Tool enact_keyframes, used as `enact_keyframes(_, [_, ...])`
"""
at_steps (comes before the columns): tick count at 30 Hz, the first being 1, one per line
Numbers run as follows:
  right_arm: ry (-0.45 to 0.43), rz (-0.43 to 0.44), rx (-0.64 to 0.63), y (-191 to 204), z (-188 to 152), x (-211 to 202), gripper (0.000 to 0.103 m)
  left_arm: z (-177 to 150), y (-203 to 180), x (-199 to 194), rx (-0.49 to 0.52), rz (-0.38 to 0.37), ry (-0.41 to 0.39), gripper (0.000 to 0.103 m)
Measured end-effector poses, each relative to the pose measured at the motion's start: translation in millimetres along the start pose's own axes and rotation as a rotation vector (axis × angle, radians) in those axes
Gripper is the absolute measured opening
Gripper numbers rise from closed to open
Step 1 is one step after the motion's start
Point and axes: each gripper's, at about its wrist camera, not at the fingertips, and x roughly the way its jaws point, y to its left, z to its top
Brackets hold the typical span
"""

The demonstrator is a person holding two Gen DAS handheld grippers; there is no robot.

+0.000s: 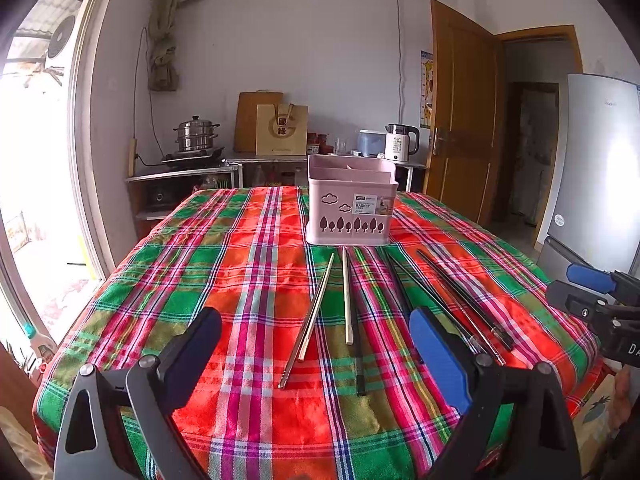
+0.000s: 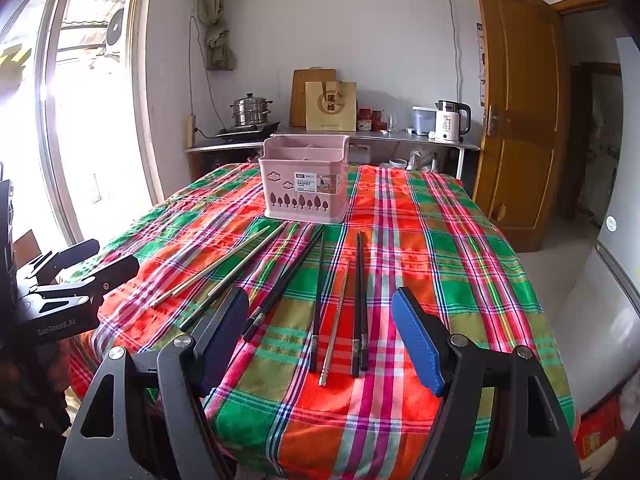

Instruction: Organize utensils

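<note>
Both tongs hover low over the near edge of the plaid surface (image 2: 400,420), spread wide and holding nothing: left tongs (image 1: 316,354), right tongs (image 2: 320,332). Just ahead lie the chopsticks. The black pair (image 2: 359,304) runs 6 to 12, tips toward the basket; the steel chopstick (image 2: 334,324) leans slightly to 1; the pale ones (image 1: 347,296) also point far. To pick cleanly, I would close across a pair mid-length. The pink basket (image 2: 304,196) stands beyond at 12.
</note>
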Motion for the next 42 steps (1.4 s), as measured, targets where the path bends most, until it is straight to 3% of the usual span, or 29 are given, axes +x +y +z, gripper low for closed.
enact_keyframes(42, [0.0,0.0,0.0,0.3,-1.4,0.9,0.074,0.0,-0.2,-2.8,0.001,-0.01,-0.001,0.095])
